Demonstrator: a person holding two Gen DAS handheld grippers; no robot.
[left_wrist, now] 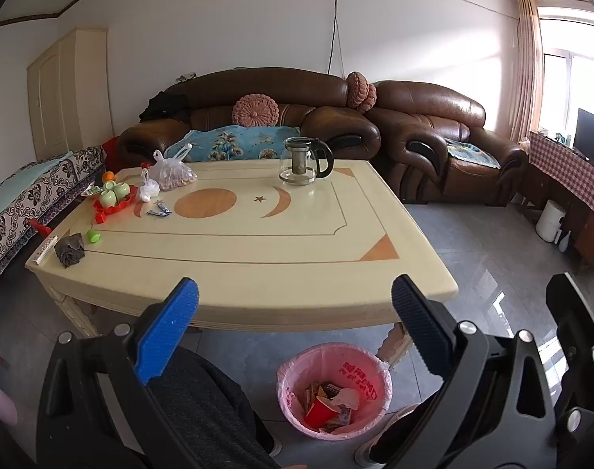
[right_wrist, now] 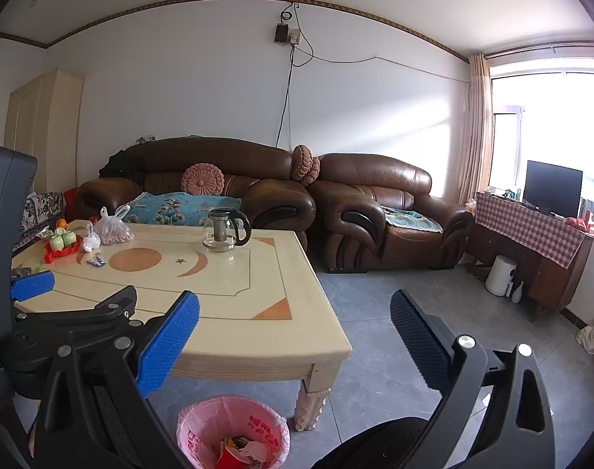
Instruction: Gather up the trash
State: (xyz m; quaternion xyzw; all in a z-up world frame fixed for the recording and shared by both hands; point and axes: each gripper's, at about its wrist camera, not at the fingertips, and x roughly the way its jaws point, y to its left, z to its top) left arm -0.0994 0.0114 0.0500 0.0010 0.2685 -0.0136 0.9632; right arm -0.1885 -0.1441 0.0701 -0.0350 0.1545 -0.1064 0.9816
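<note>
A bin lined with a pink bag (left_wrist: 334, 389) stands on the floor in front of the cream coffee table (left_wrist: 258, 258); it holds a red cup, wrappers and paper. It also shows in the right wrist view (right_wrist: 232, 432). Small blue wrappers (left_wrist: 160, 211) lie on the table's left part, also seen in the right wrist view (right_wrist: 95, 261). A crumpled dark lump (left_wrist: 69, 250) and a green cap (left_wrist: 93, 236) lie near the left edge. My left gripper (left_wrist: 293, 297) is open and empty above the table's front edge. My right gripper (right_wrist: 293, 312) is open and empty, right of the left one.
A glass teapot (left_wrist: 303, 160), a clear bag of nuts (left_wrist: 172, 174), a red tray with green cups (left_wrist: 115, 195) and a remote (left_wrist: 45, 248) sit on the table. Brown sofas (left_wrist: 258, 117) stand behind. A white appliance (right_wrist: 500, 275) stands by a checkered cabinet (right_wrist: 531, 230) at right.
</note>
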